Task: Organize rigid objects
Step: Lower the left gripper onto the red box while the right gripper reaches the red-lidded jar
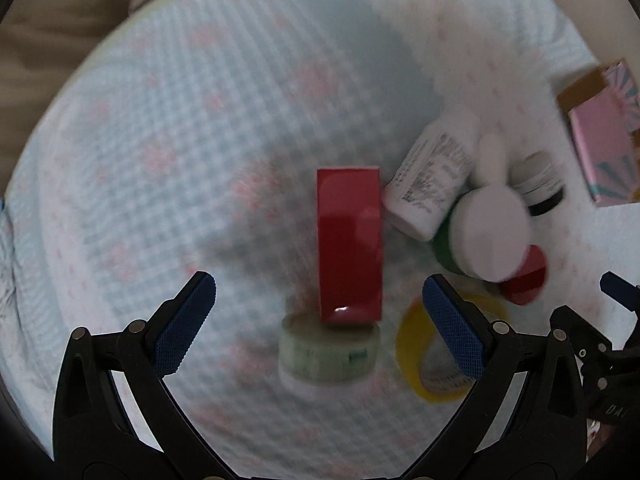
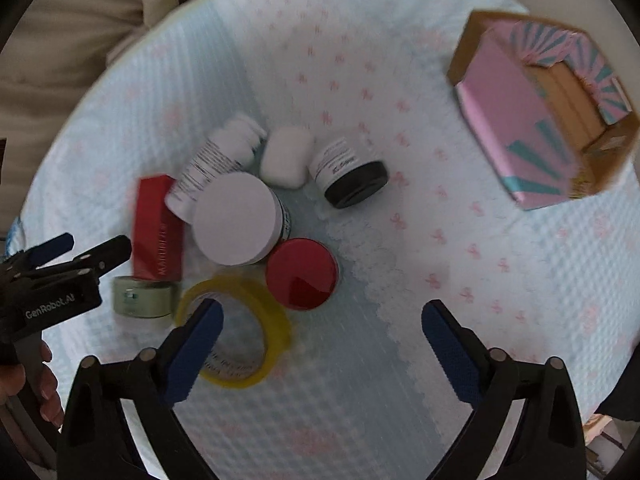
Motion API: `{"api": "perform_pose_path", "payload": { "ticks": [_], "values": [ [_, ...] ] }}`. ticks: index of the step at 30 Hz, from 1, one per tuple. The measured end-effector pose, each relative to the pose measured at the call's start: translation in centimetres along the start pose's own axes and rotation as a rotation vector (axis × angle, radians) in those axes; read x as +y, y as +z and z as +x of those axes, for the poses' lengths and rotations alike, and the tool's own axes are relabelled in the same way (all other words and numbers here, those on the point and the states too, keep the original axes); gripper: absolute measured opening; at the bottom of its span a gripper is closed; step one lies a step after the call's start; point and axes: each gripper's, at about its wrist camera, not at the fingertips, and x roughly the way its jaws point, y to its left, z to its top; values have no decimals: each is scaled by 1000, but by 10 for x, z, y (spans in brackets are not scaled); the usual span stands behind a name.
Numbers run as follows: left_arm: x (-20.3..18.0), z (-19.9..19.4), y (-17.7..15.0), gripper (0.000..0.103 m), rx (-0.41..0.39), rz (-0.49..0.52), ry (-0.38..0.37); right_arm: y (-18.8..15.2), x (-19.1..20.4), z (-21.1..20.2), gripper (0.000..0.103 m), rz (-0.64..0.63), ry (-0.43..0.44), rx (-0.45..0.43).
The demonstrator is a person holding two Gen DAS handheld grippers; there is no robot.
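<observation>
Both left tongs (image 1: pixel 320 320) and right tongs (image 2: pixel 322 336) gape wide, holding nothing. Ahead of them, red box (image 1: pixel 349 246), jars and yellow tape ring (image 2: pixel 236 330) cluster unsorted; the pink box (image 2: pixel 536 120) beyond looks empty. Judged barely begun.

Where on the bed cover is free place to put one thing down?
Free: the wide stretch of cover between the red lid and the pink box. Crowded: around the white-lidded jar, red box and yellow tape, which lie close together.
</observation>
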Motion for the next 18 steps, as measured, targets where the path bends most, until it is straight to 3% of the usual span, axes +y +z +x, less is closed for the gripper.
{"api": "perform_pose_path", "payload": {
  "ticks": [5,10,14,16,18],
  "values": [
    [-1,35,6,95,69,-3,-17,9,8,40,90,-24,-28,95],
    [-7,55,9,84,107,-3,-31,19,5,61,85,-6,-45,123],
    [-15,66,12,62,113,-8,-40,23,-1,79,69,8,-31,174],
    [-20,73,14,56,117,-2,-32,23,-3,87,57,17,-2,186],
    [-28,77,17,49,114,3,-37,24,-1,91,55,14,2,188]
  ]
}}
